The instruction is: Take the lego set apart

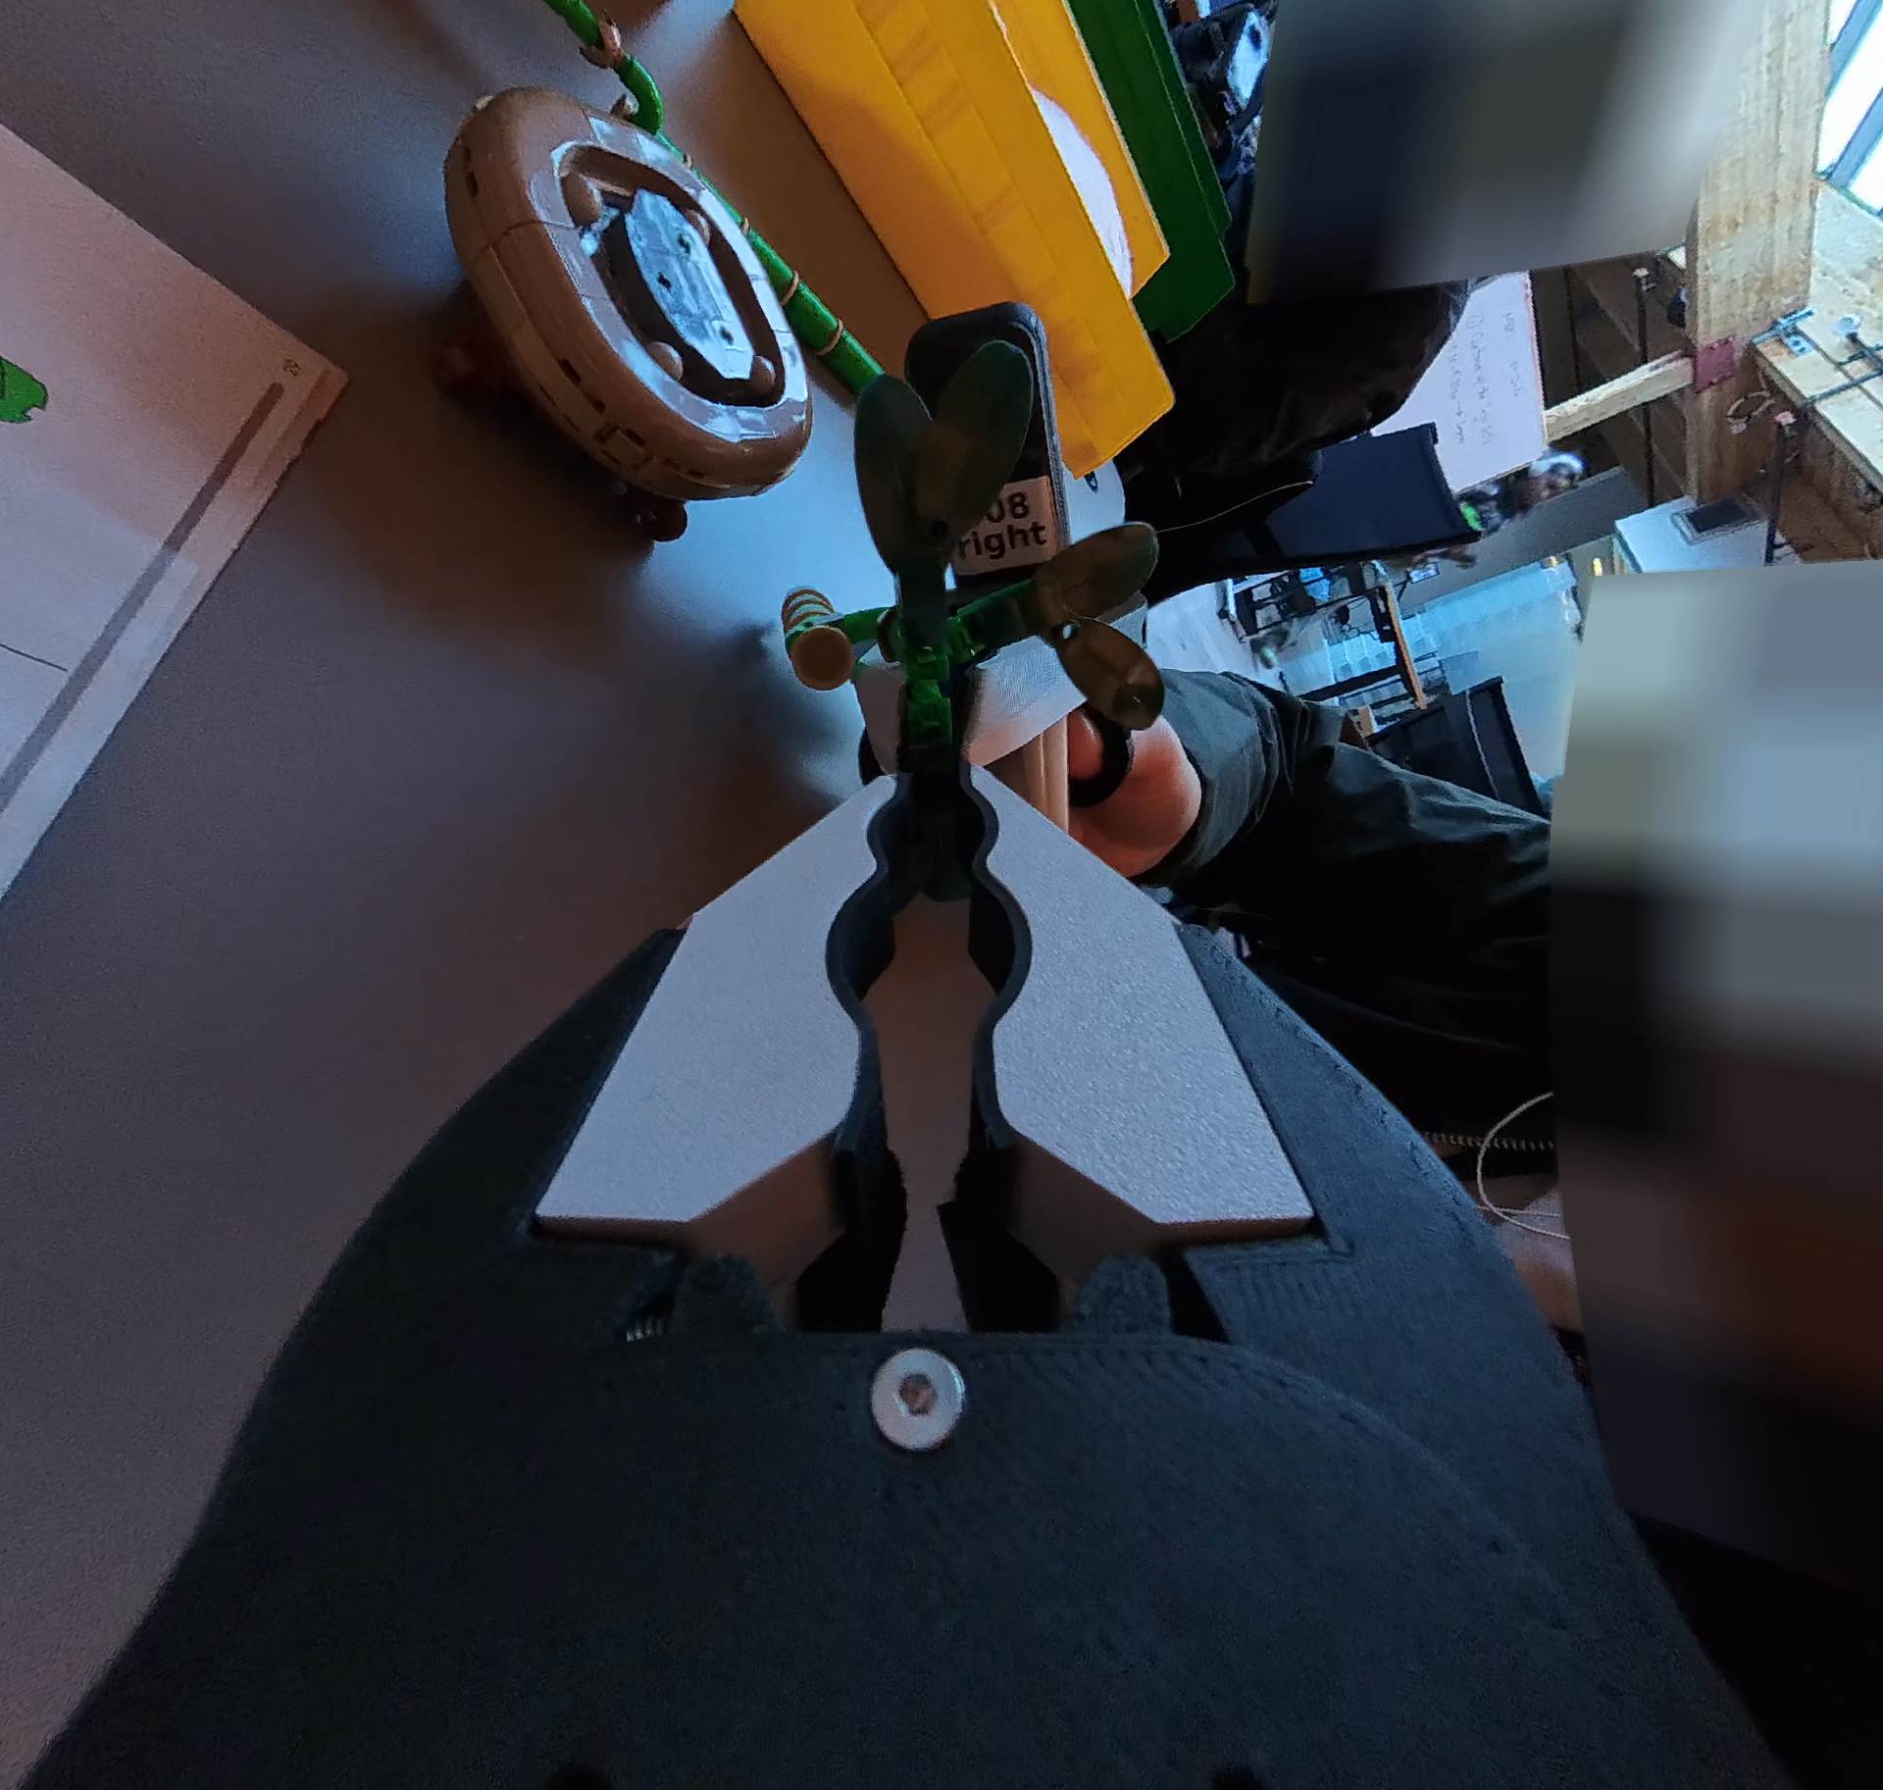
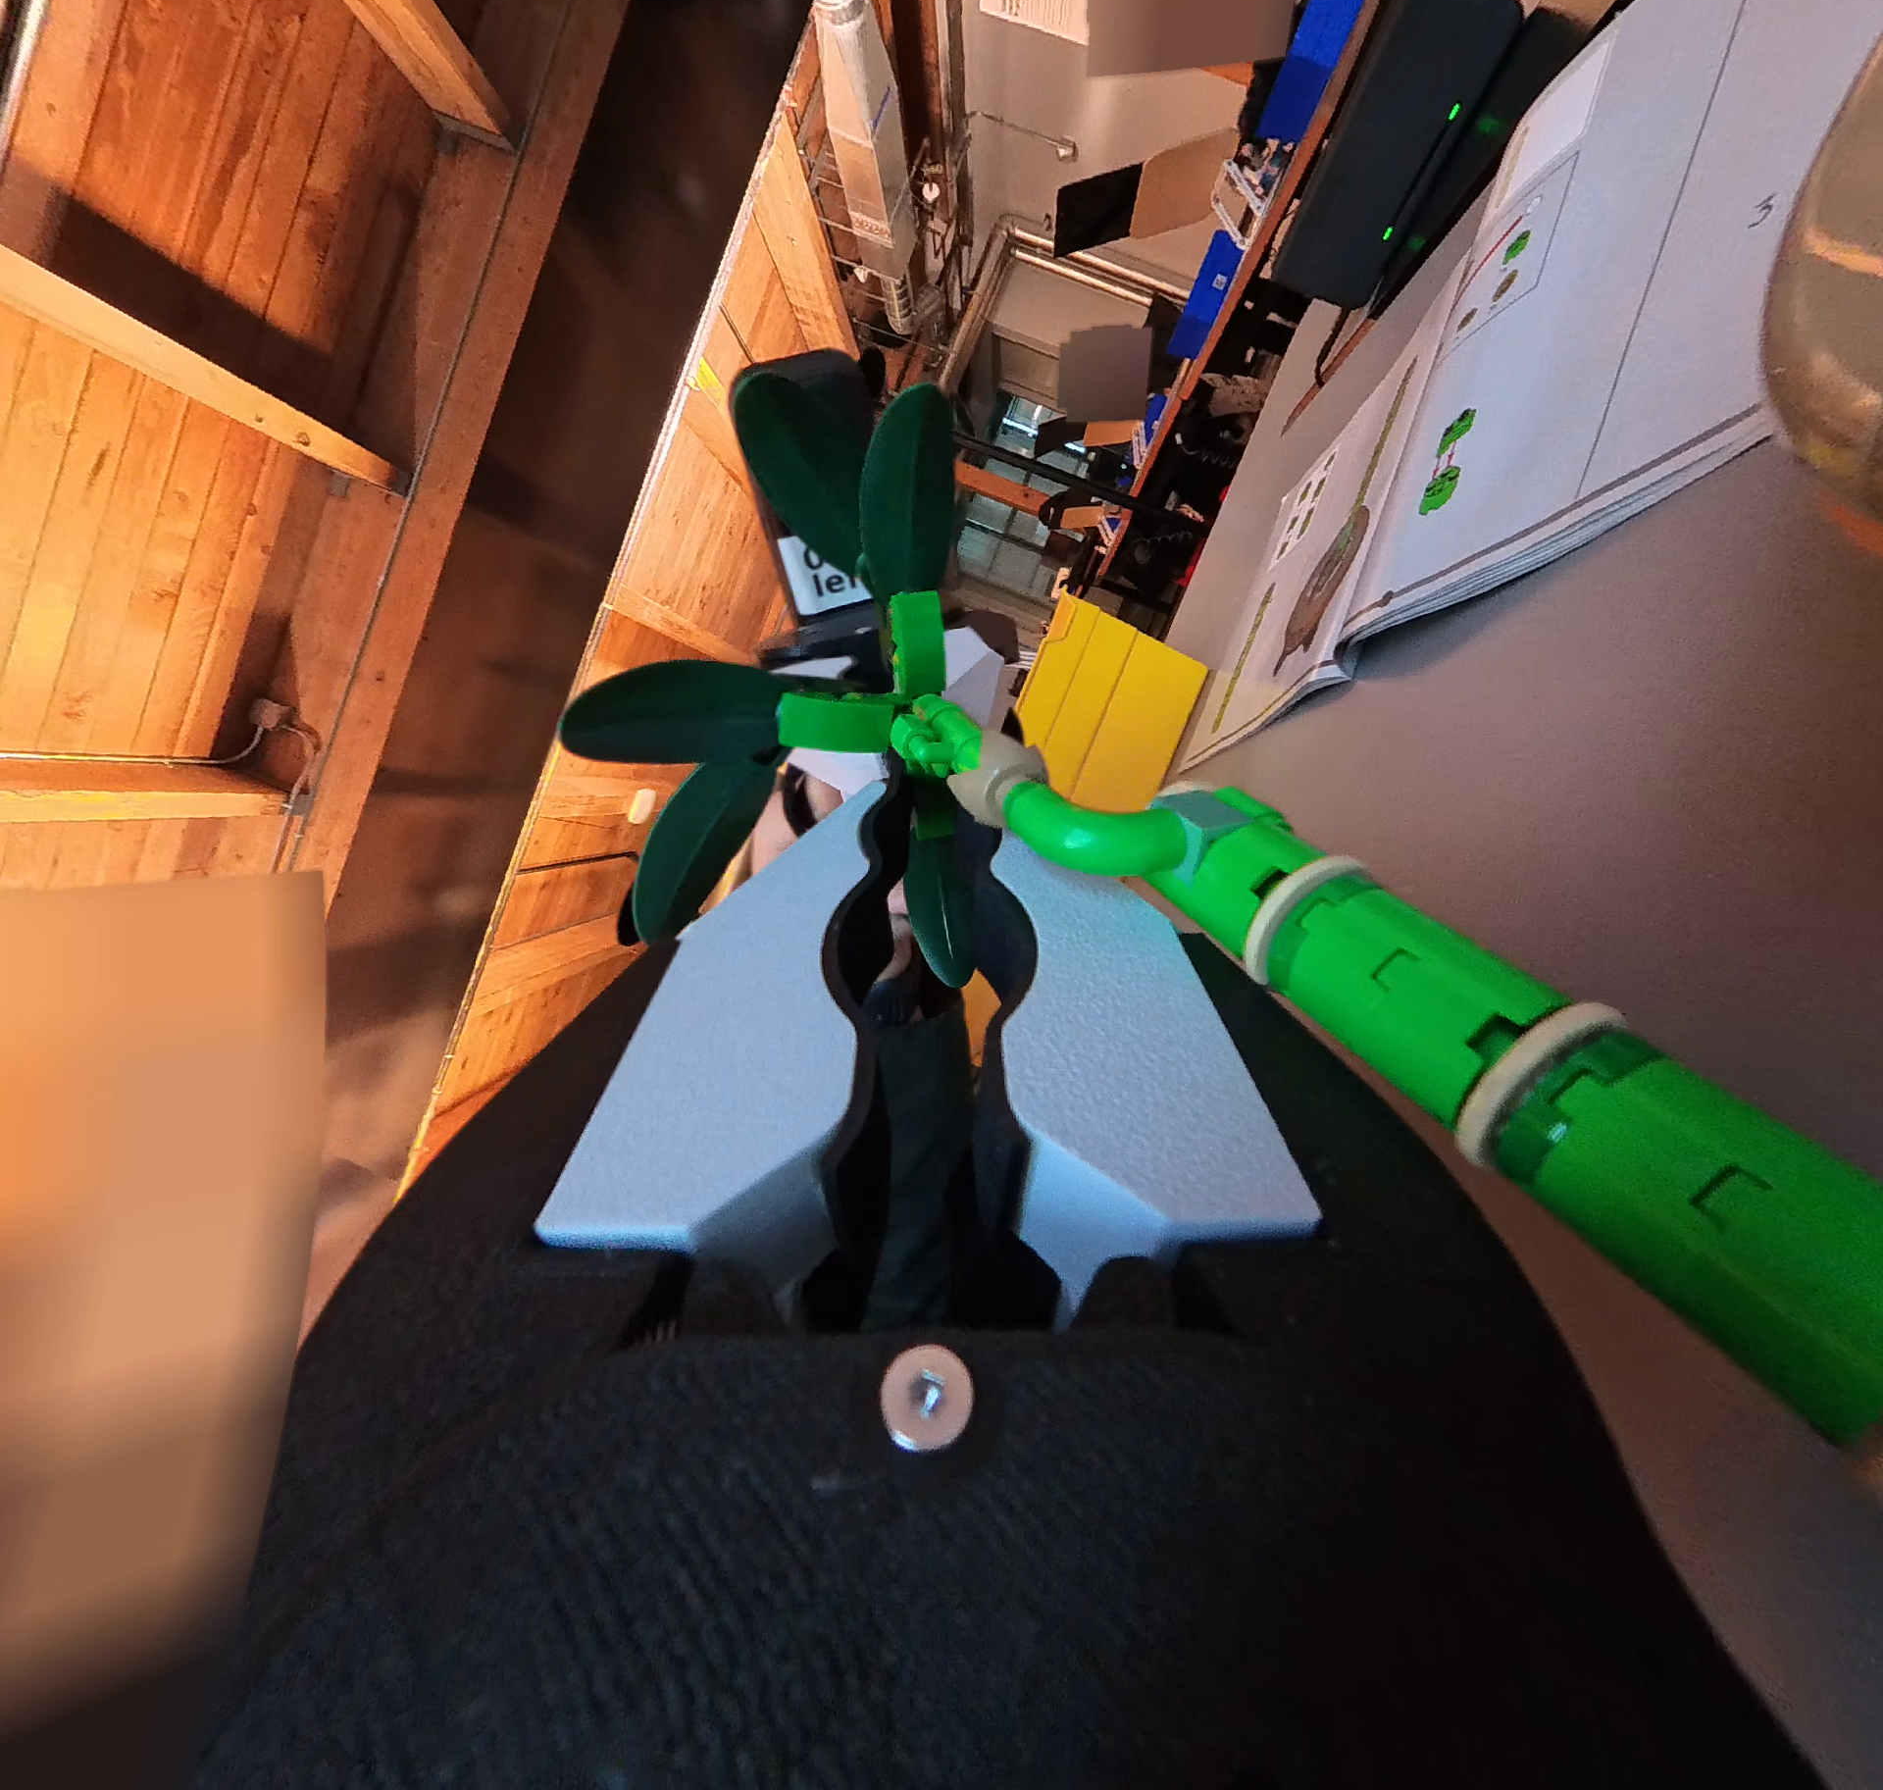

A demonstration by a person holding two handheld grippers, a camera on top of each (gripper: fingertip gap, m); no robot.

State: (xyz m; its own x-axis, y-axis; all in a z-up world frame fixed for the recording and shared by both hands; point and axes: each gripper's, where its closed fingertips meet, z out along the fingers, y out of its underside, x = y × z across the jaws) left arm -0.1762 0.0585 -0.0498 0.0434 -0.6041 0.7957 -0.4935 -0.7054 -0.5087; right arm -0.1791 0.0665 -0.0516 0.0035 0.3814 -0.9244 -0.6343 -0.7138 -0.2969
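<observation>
You're seeing the green lego sprig (image 1: 922, 681) with dark leaves (image 2: 815, 477) standing off the table, its tan-ringed stalk (image 2: 1427, 1007) slanting away; the tan round base (image 1: 627, 309) is resting on the table.

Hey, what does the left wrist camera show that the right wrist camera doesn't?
Only the left wrist view shows the round tan pot base on the table, a green bin and a hand.

Only the right wrist view shows the long green stem, the open instruction booklet and wooden wall planks.

Both show the leafy sprig pinched by both grippers, left gripper and right gripper, plus the yellow bin.
</observation>
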